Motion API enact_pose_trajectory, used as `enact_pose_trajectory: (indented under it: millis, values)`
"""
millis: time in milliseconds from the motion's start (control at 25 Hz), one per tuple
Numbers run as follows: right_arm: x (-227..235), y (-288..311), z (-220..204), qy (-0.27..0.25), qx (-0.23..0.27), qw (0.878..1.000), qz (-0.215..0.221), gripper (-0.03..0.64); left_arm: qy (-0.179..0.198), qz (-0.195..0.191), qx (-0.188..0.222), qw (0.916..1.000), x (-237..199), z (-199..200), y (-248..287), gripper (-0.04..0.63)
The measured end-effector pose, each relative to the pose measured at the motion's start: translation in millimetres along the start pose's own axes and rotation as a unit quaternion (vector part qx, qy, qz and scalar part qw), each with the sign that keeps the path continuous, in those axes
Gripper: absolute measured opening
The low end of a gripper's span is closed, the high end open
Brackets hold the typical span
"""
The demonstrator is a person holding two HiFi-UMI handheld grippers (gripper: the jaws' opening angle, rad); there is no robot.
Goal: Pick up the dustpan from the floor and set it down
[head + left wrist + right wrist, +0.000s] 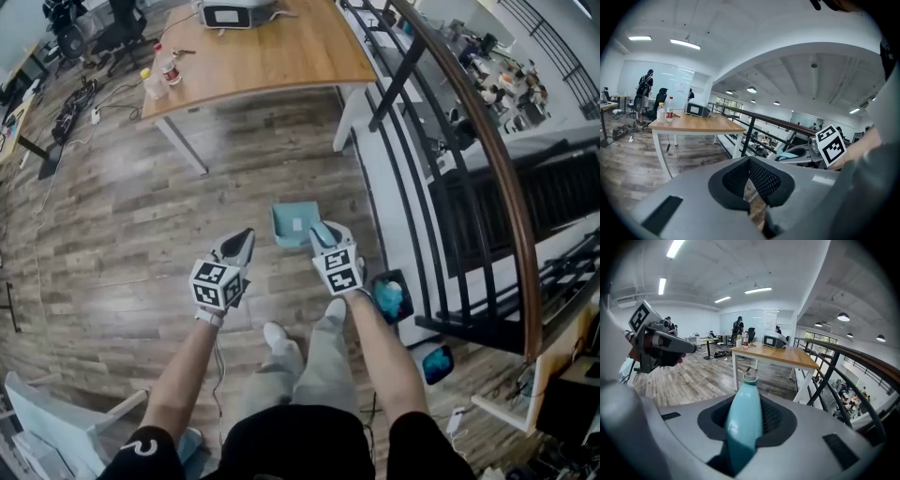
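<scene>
In the head view the teal dustpan (292,223) sits low over the wood floor just ahead of my feet, pan end pointing away from me. My right gripper (324,236) is shut on its handle. In the right gripper view that teal handle (744,420) runs up between the dark pads and sticks out past them. I cannot tell whether the pan touches the floor. My left gripper (240,247) hangs to the left of the dustpan, apart from it. Its pads (761,180) meet with nothing between them. The right gripper (806,153) with the dustpan also shows in the left gripper view.
A wooden table (262,52) with bottles (157,80) stands ahead. A black railing with a brown handrail (473,131) runs along the right. Blue things (389,296) lie by the railing's foot. Cables (75,103) trail at far left. A white chair (47,422) is at lower left.
</scene>
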State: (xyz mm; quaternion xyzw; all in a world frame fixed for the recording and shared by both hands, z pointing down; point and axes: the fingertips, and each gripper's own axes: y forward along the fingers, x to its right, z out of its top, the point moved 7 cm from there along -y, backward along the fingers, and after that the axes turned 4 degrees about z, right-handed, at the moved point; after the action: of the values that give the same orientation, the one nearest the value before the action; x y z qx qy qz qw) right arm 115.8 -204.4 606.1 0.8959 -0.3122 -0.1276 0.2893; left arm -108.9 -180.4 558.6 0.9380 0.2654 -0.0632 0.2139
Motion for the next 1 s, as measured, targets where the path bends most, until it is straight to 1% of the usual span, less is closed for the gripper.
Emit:
enact_pose_trajectory:
  millis: [200, 400, 600, 840, 1000]
  values:
    - [-7, 35, -38, 0.003, -0.014, 1.0, 0.007, 0.092, -0.014, 0.003, -0.014, 0.9998, -14, -34, 17, -0.002]
    - [-14, 63, -76, 0.013, -0.024, 1.0, 0.004, 0.092, -0.023, 0.005, -0.033, 0.9992, -23, -68, 25, -0.002]
    - [-22, 82, -99, 0.008, -0.033, 0.999, 0.005, 0.092, -0.028, 0.008, -0.048, 0.9984, -31, -92, 28, -0.002]
    - [-29, 109, -131, -0.01, -0.041, 0.999, 0.001, 0.092, -0.055, 0.011, -0.053, 0.997, -41, -119, 29, -0.002]
    - [-32, 117, -146, -0.002, -0.048, 0.999, 0.001, 0.092, -0.056, 0.009, -0.057, 0.9968, -43, -131, 30, -0.002]
